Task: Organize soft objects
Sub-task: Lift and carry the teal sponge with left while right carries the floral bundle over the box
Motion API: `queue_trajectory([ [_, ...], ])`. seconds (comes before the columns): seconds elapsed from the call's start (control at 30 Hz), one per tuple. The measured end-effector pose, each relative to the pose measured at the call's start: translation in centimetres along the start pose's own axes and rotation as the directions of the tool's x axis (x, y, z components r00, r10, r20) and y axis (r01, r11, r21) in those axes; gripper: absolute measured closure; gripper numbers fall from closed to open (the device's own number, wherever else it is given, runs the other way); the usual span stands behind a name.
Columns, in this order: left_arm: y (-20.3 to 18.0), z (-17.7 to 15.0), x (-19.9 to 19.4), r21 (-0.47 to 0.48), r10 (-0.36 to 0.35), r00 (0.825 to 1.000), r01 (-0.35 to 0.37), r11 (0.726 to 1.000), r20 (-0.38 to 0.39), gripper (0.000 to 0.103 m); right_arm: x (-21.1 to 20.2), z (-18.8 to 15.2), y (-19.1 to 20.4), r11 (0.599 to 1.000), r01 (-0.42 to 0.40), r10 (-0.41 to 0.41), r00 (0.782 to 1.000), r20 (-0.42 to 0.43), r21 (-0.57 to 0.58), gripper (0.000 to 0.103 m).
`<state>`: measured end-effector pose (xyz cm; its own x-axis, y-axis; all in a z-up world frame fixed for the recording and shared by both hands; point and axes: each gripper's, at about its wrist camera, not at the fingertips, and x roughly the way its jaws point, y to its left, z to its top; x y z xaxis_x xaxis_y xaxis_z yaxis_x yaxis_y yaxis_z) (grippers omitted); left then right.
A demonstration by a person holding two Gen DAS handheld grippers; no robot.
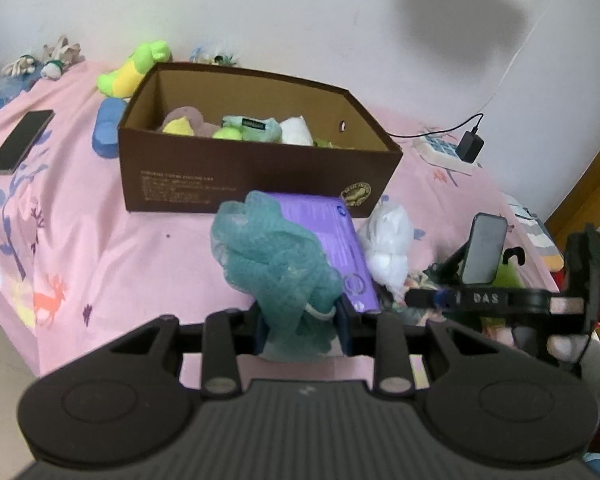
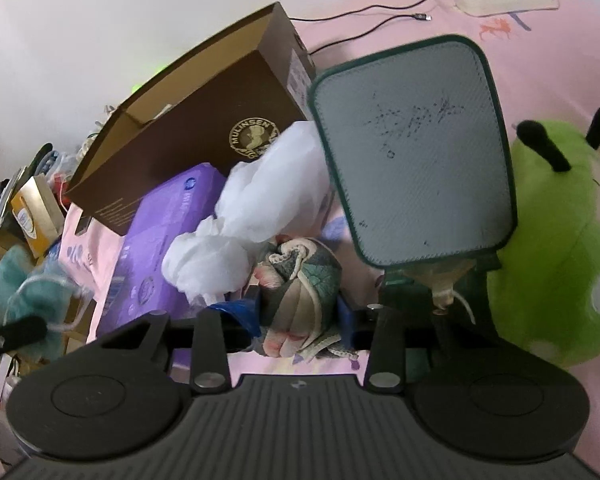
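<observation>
My left gripper [image 1: 302, 326] is shut on a teal mesh bath sponge [image 1: 272, 256], held above the pink bed in front of the brown cardboard box [image 1: 256, 172]. The box holds several soft toys [image 1: 252, 128]. My right gripper [image 2: 300, 312] is shut on a rolled patterned cloth [image 2: 300, 280] resting low over the bed, beside a white plastic bag [image 2: 252, 216] and a purple pack [image 2: 156, 248]. The teal sponge also shows at the left edge of the right wrist view [image 2: 28, 284].
A green plush bug [image 2: 560, 240] lies right of my right gripper, behind a mesh fly swatter [image 2: 416, 152]. A phone [image 1: 20, 142], a blue object [image 1: 108, 128] and a green-yellow plush [image 1: 136, 68] lie left of the box. A power strip [image 1: 448, 152] lies far right.
</observation>
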<state>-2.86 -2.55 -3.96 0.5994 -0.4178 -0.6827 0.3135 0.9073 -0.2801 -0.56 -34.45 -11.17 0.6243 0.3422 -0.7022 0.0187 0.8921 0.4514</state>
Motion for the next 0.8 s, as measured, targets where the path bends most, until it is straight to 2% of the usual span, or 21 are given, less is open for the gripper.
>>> queue_trajectory([
  [0.2, 0.8, 1.2, 0.3, 0.017, -0.040, 0.999, 0.040, 0.999, 0.005, 0.073, -1.7, -0.9, -0.1, 0.999, -0.017, 0.019, 0.999, -0.040, 0.042, 0.082],
  [0.4, 1.7, 2.9, 0.4, 0.036, -0.077, 0.997, 0.077, 0.996, 0.025, 0.073, -4.3, -1.4, -0.2, 0.988, -0.103, 0.111, 0.992, -0.067, 0.116, 0.082],
  [0.63, 3.3, 5.5, 0.5, 0.073, -0.103, 0.993, 0.099, 0.992, 0.054, 0.073, -5.9, 1.0, 2.6, 0.953, -0.259, 0.252, 0.966, 0.060, 0.158, 0.082],
  [0.8, 4.9, 8.6, 1.4, 0.100, -0.109, 0.991, 0.100, 0.990, 0.081, 0.073, -5.0, 4.3, 5.2, 0.940, -0.314, 0.296, 0.945, 0.139, 0.134, 0.082],
])
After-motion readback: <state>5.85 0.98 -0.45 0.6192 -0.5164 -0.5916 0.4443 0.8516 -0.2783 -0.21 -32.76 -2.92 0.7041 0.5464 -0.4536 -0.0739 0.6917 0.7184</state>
